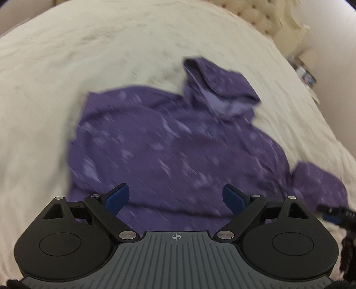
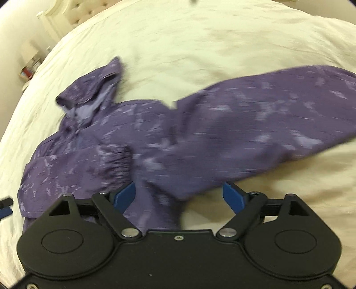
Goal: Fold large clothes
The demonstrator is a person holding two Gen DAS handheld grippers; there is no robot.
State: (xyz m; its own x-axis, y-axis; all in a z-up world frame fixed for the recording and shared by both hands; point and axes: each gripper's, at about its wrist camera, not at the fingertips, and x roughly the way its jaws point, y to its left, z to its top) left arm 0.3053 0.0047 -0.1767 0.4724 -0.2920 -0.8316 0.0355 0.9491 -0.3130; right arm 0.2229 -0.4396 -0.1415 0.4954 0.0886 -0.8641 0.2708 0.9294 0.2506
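A purple hooded jacket [image 1: 169, 142] with pale flecks lies spread on a cream bed. Its hood [image 1: 220, 89] points to the far side. In the right wrist view the jacket [image 2: 169, 142] has one sleeve folded across the body, with its elastic cuff [image 2: 115, 160] near the middle. My left gripper [image 1: 176, 197] is open and empty, just above the jacket's near hem. My right gripper [image 2: 179, 195] is open and empty, over the jacket's near edge. The right gripper's tip [image 1: 333, 213] shows at the right edge of the left wrist view. Both views are motion-blurred.
The cream bedspread [image 1: 111, 55] surrounds the jacket on all sides. A tufted headboard [image 1: 262, 17] stands at the far end. A bedside stand with small items [image 1: 307, 73] sits beside it.
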